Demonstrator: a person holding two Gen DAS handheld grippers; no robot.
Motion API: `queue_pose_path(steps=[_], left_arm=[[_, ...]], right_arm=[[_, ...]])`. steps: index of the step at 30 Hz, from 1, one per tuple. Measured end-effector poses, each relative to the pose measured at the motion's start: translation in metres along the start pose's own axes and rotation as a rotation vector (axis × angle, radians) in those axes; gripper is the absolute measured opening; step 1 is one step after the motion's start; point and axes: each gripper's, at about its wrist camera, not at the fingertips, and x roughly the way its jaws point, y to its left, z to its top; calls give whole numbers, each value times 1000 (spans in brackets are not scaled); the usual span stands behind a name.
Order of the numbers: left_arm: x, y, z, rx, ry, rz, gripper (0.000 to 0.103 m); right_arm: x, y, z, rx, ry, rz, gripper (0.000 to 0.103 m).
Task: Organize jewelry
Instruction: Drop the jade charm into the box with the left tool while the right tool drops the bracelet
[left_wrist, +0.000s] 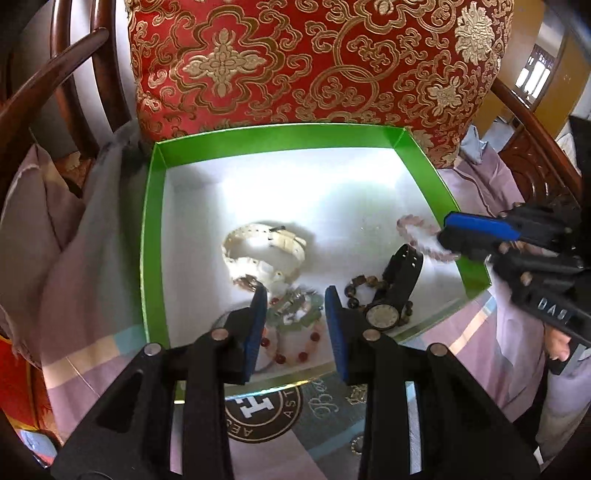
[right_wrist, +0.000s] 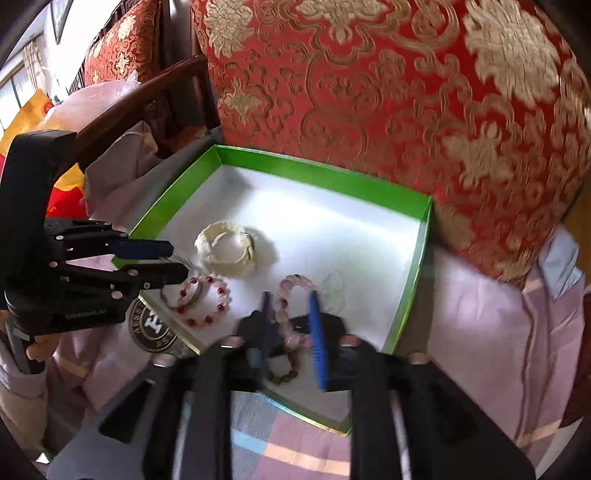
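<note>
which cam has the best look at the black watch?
Left wrist: the black watch stands sharp and unobstructed in the green box, round dial facing the camera. Right wrist shows only a blurred dark shape behind its own fingers.

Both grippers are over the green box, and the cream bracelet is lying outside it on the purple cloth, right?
Not quite. The cream bracelet lies inside the green box, on its white floor, as the right wrist view shows. The rest stands: the left gripper and right gripper are both over the box.

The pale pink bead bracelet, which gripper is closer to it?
Right. The right gripper straddles the pale pink bead bracelet; the left gripper hovers over the red bead bracelet.
</note>
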Motion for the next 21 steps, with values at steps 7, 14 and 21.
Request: queue_pose_path(steps=[7,14,21], left_arm=[[-35,-19,-30,71,-72,-26,51],[-38,-28,-80,121,-33,-3,61],[-17,-36,-103,142,74,-15,58]], right_arm=[[-39,23,-22,-59,-50,143,51],[-14,69,-85,-217,67,193,51],[24,65,-88,-175,63,131,33]])
